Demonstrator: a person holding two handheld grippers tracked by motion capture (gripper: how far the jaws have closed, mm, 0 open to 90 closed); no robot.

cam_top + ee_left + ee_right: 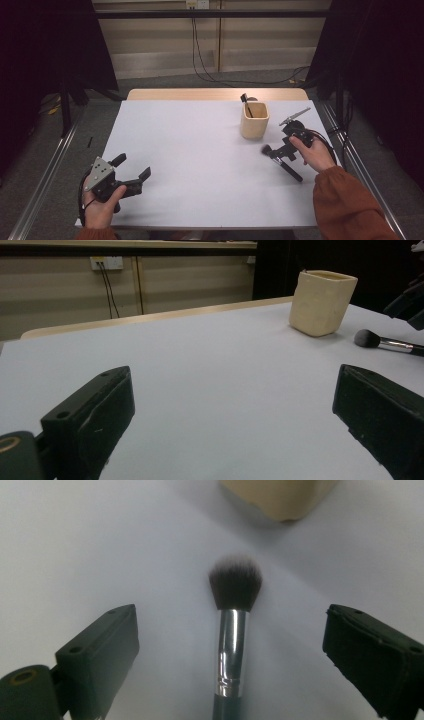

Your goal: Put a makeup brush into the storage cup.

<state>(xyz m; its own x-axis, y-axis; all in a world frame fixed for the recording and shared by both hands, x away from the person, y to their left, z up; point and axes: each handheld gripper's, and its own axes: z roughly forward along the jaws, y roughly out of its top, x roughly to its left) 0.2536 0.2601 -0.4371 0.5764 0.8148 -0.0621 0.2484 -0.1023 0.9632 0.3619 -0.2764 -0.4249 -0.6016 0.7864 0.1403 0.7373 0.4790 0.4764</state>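
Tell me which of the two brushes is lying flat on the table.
The makeup brush with the silver collar and dark bristles, lying flat between the open jaws of the right gripper. The other brush stands inside the beige cup.

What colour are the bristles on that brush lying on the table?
Dark brown with pale tips; the brush shows best in the right gripper view.

Left claw (232,425) with jaws wide apart over the white counter (210,370); beyond, a cream cup (322,302) and a makeup brush (385,341) lying beside it
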